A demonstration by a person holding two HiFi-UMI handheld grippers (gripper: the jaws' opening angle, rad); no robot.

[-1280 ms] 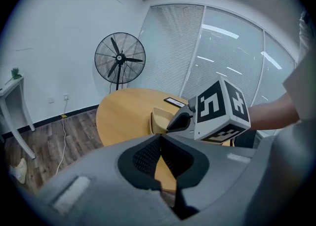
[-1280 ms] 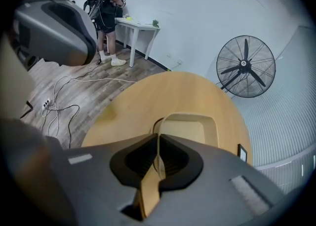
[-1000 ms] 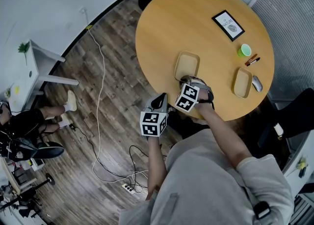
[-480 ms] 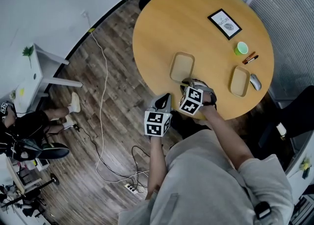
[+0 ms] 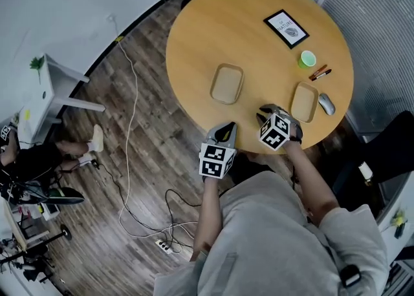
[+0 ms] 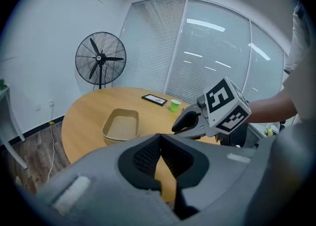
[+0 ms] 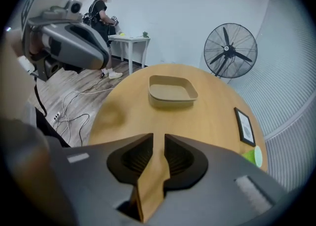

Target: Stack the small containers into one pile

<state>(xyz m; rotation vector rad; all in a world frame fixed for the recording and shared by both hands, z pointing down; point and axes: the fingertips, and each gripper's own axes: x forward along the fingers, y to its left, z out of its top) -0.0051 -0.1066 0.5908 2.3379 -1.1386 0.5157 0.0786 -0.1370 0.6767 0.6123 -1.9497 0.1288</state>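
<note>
Table (image 5: 259, 55): container (image 5: 227, 84), second container (image 5: 303, 101) apart.

table (image 5: 220, 30): smooth matt wood | middle container (image 5: 227, 84): matt, smooth | floor (image 5: 149, 126): wood-grain planks

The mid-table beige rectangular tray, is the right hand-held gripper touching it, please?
Apart. Right gripper view: bare tabletop separates the tray from the right hand-held gripper, whose empty jaws have just been opening.

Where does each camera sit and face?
Head view: on the person's head, steeply down on table, left tool, right tool, forearms.
Left gripper view: on the left tool, along its shut jaws toward the tan tray; right tool beyond.
Right gripper view: on the right tool, empty jaws have just been opening, facing that tray; left tool upper left.
Shared by all: that tray.
</note>
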